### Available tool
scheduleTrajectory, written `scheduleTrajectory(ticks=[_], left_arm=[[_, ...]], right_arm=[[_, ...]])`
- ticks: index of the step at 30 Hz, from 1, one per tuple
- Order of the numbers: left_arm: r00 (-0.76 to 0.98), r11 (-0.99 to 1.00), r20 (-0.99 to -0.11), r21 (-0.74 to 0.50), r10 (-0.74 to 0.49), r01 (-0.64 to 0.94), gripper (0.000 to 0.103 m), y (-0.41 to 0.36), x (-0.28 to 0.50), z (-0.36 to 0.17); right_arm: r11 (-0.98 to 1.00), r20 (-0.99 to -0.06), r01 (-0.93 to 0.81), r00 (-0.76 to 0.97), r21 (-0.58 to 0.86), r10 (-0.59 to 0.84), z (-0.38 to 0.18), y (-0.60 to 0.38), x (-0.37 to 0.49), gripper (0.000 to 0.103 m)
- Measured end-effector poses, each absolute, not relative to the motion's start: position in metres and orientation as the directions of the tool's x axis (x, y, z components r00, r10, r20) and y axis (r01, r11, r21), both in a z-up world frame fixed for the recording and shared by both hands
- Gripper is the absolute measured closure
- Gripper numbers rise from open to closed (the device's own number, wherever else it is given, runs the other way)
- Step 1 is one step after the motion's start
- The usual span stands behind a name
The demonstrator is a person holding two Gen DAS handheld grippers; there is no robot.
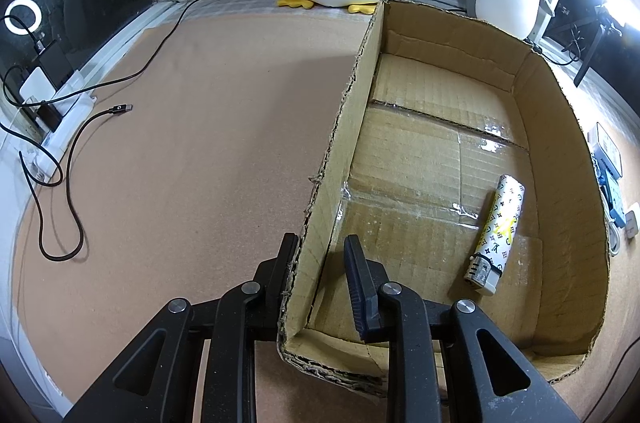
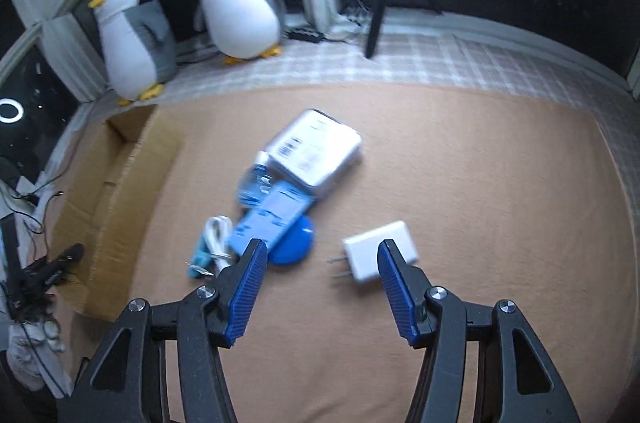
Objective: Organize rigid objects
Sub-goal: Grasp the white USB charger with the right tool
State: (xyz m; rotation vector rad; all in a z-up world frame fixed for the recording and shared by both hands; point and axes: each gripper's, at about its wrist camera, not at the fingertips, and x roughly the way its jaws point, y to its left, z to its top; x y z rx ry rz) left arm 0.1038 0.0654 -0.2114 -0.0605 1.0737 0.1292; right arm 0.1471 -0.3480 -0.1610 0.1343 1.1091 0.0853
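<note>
Left gripper (image 1: pixel 320 243) fingers straddle the cardboard box (image 1: pixel 340 143) wall, gap visible; lighter (image 1: pixel 498 223) inside. Right gripper (image 2: pixel 322 251) wide open, empty, over charger (image 2: pixel 380 251).

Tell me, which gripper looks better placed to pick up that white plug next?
The right gripper: it is open, with the white plug just ahead between its fingers. The left gripper straddles the cardboard box wall.
</note>
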Motion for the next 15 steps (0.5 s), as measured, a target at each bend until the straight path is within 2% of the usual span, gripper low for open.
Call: scheduleTrajectory(ticks=[15], left_arm=[[0.469, 0.991, -0.88, 0.013, 0.075, -0.135, 0.078, 0.066, 0.104, -0.212]], right_arm=[[0.995, -0.94, -0.035, 0.327, 0.096, 0.102, -0.205, -0.365, 0.174, 0.047]])
